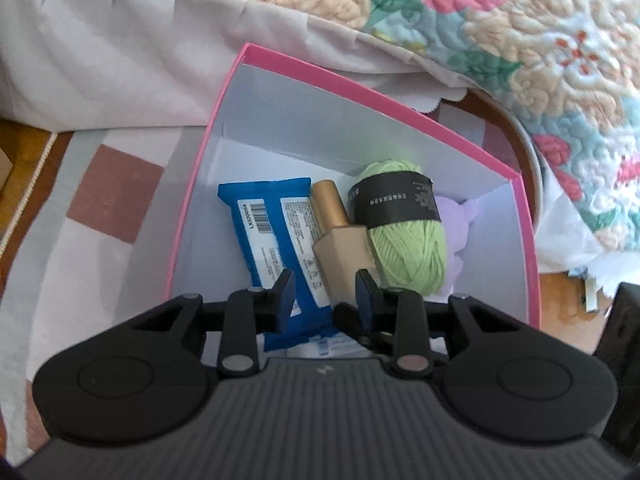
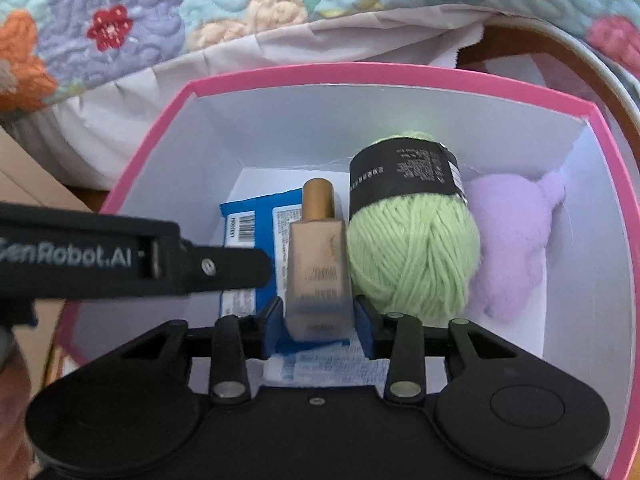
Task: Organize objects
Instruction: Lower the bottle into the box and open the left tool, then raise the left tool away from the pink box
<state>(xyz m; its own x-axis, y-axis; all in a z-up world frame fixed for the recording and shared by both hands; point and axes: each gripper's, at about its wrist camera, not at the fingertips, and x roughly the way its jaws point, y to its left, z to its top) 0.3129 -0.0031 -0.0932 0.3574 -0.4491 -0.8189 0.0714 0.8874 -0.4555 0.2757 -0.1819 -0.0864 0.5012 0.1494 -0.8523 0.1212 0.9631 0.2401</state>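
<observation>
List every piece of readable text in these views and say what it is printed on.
"enRobot.AI": left gripper, first letter cut off.
"LX320054", roughly: barcode label on the blue packet.
Black band on the green yarn ball: too small to read.
Gold-capped bottle: print blurred.

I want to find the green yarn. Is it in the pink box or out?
In. The green yarn lies inside the pink box, between the gold-capped bottle and a purple soft thing.
</observation>
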